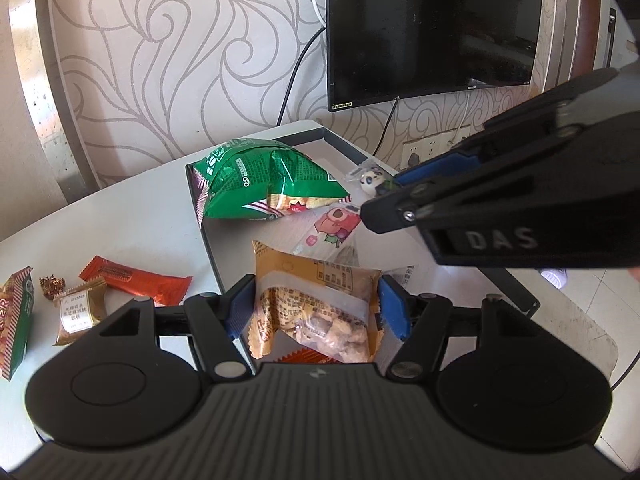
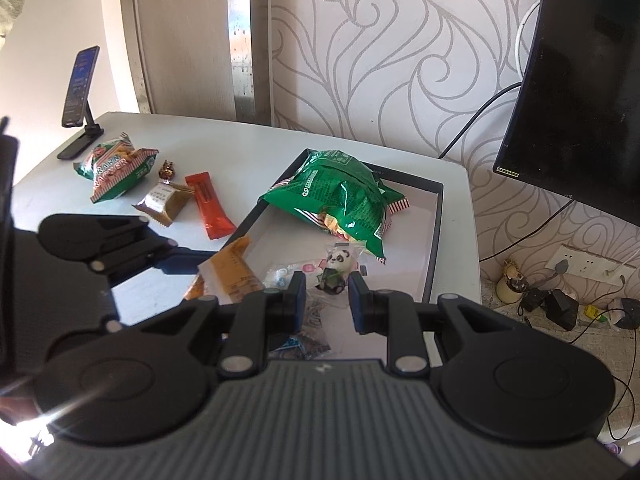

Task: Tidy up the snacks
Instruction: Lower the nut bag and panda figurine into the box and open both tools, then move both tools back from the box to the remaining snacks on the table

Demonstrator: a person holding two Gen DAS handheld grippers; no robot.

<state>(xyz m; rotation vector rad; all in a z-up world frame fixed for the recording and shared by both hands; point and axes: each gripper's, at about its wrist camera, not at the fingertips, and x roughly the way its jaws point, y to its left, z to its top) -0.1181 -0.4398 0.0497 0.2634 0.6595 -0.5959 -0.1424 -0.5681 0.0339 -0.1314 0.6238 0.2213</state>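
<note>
Left wrist view: the left gripper (image 1: 316, 304) has its blue pads pressed on both sides of an orange snack packet (image 1: 316, 300) held over the dark-rimmed box (image 1: 208, 236), with one red wrapper just under it that the right wrist view doesn't show. Right wrist view: the right gripper (image 2: 327, 294) has its jaws parted around a wrapped panda candy (image 2: 336, 270) in the box, not clearly touching it. Counted there: one big green bag (image 2: 340, 200) in the box, and on the table (image 2: 248, 140) four loose snacks plus one phone on a stand (image 2: 80, 100).
</note>
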